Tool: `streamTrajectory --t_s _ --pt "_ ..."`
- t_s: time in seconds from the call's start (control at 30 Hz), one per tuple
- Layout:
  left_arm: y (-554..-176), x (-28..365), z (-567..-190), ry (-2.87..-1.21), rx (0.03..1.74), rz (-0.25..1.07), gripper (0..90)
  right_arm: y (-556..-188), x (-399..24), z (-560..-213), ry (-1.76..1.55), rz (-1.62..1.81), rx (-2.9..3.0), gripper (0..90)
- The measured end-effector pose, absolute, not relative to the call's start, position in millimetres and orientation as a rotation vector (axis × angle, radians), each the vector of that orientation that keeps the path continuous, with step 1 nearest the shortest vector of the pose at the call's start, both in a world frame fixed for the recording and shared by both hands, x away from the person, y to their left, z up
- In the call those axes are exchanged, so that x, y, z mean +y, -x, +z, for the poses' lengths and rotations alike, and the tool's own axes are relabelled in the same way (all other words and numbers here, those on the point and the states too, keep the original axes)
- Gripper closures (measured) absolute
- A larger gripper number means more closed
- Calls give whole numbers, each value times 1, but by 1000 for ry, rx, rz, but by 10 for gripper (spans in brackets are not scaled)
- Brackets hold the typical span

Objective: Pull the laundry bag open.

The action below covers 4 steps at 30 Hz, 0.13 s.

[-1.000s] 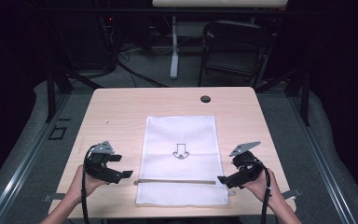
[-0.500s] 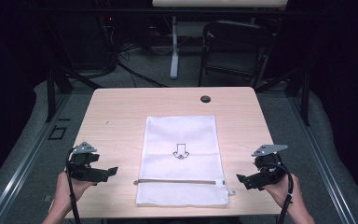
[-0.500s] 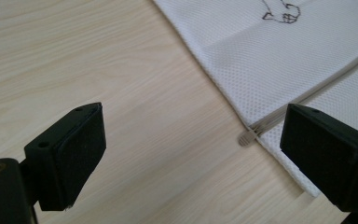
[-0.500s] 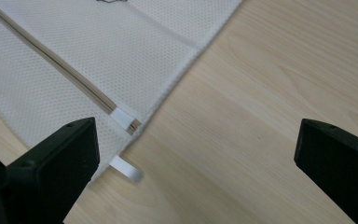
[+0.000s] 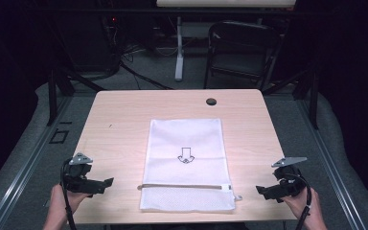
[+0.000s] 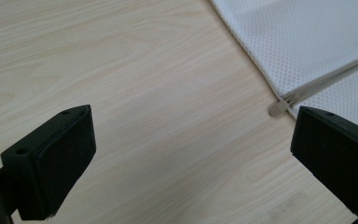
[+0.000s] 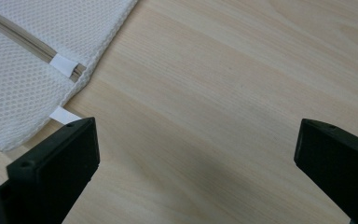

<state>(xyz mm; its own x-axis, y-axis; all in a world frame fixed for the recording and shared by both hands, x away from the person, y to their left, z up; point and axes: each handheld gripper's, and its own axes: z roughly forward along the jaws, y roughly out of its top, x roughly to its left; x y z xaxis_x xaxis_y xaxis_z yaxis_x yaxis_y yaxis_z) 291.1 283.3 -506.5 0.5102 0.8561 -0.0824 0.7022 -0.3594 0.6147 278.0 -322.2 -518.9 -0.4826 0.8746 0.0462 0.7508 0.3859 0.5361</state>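
White mesh bag [image 5: 187, 163] lies flat mid-table [image 5: 120, 120], bare wood on both sides. Left gripper [image 5: 106, 182] and right gripper [image 5: 259, 190] sit near the front corners. Left gripper view: jaws wide apart, empty, bag edge [image 6: 279, 93] nearby. Right gripper view: jaws wide, empty, bag corner [image 7: 14, 135] close.

A rectangular light wood-grain table [image 5: 124, 124] with rounded corners stands in a dark room, brightly lit from above while everything around it falls into shadow. Grey carpeted floor [image 5: 24, 158] surrounds it, with metal rails running along the left and right sides. Beyond the far edge are a black folding metal chair [image 5: 239, 52] at right, a white upright post [image 5: 178, 48] near centre, and black cables on the floor [image 5: 134, 72] at left.
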Motion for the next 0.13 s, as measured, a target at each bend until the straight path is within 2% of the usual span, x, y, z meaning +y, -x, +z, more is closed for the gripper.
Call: streamTrajectory --t_s 0.13 --pt "-293 285 -510 -2152 1282 300 0 -279 -326 -522 -1461 721 2395 0"
